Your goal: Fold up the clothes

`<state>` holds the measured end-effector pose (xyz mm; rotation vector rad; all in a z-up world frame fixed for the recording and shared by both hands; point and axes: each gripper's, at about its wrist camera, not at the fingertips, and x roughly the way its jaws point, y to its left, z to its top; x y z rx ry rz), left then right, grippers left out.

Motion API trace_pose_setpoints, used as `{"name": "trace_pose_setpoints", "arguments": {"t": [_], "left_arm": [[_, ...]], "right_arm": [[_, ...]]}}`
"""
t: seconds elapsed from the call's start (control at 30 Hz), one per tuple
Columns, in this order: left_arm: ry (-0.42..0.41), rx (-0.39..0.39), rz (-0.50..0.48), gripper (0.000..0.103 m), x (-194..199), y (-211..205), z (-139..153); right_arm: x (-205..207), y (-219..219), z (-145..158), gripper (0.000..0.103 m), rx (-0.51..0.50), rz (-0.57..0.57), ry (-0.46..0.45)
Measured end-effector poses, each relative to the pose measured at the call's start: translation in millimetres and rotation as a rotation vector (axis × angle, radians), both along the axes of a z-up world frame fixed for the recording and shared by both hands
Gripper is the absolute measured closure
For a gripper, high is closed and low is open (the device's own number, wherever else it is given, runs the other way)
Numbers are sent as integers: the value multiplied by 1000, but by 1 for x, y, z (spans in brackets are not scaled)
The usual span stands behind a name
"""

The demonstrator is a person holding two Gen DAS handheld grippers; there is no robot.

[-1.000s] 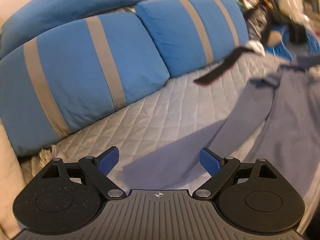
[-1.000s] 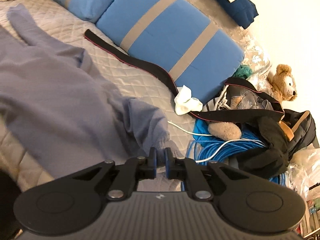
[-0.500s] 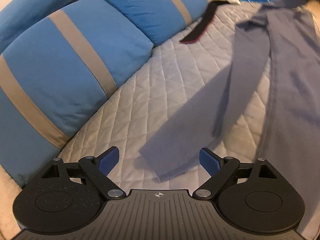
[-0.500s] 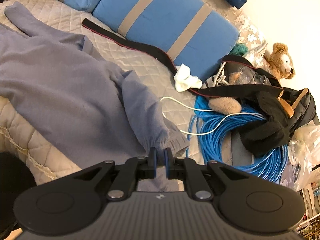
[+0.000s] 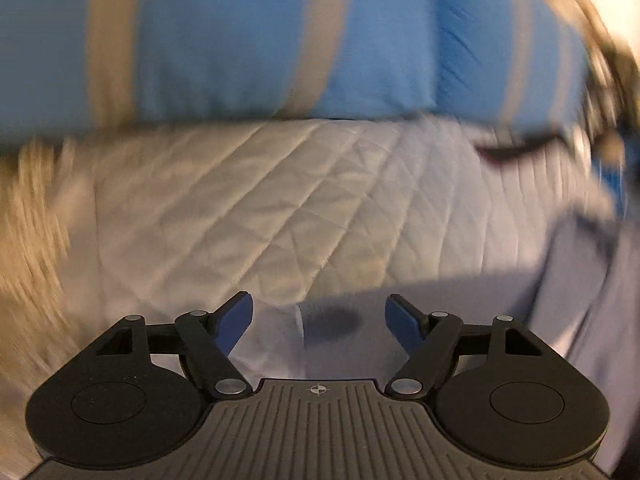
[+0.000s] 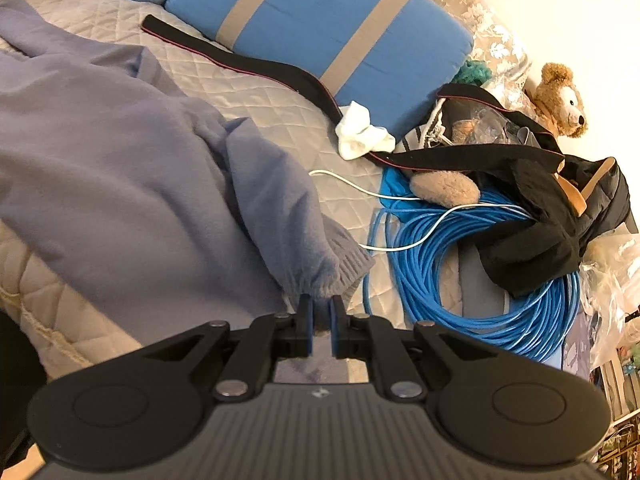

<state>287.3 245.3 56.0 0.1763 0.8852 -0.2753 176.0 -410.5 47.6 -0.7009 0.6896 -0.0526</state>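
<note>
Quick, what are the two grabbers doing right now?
Left gripper: open, holding nothing, over the end of a grey-blue sleeve.
Right gripper: shut on the sweatshirt cuff.

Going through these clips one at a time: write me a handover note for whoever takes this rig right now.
Right gripper: shut on the ribbed cuff of the blue-grey sweatshirt.
Left gripper: open, empty, with the other sleeve end between its fingers.
Sweatshirt lies spread and rumpled on the quilted bed cover, beside the blue cable coil.
Done: one cuff gripped; no fold visible.
Left: grip the second sleeve, fold.
</note>
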Motion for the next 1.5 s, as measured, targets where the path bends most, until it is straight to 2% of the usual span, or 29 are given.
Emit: {"name": "trace_pose_setpoints", "arguments": {"t": [0.03,0.13,0.2,0.23,0.33,0.4,0.43,0.7,0.83,0.97,1.2,1.33,1.5], "left_arm": [[13,-35,27,34,2,3,-2],[54,-141,109,56,7,13,-8],[81,-212,163,90,11,19,-11],[94,-247,190,97,13,23,-13],[127,-344,267,98,18,32,-17],[85,-353,299,98,36,49,-9],[66,-356,316,98,33,53,-4],[-64,-318,399,99,6,76,40],[-118,-310,453,99,4,85,60],[-162,-293,467,99,-5,91,75],[-269,-304,532,99,-15,102,94],[-289,-313,546,99,-19,108,100],[-290,-312,540,98,-26,113,101]], "right_arm": [[2,-1,0,103,-1,-2,0],[7,-5,0,103,-8,-10,1],[11,-9,0,103,-14,-17,0],[13,-11,0,103,-17,-21,-2],[21,-17,1,103,-40,-30,-14],[27,-22,2,103,-62,-33,-23],[31,-25,3,103,-74,-37,-31],[69,-53,20,103,-104,-84,-125],[86,-51,22,103,-107,-61,-146],[101,-45,25,103,-108,-47,-177],[108,-41,33,103,-123,-61,-264],[109,-43,42,103,-127,-80,-318],[107,-43,47,103,-121,-69,-334]]}}
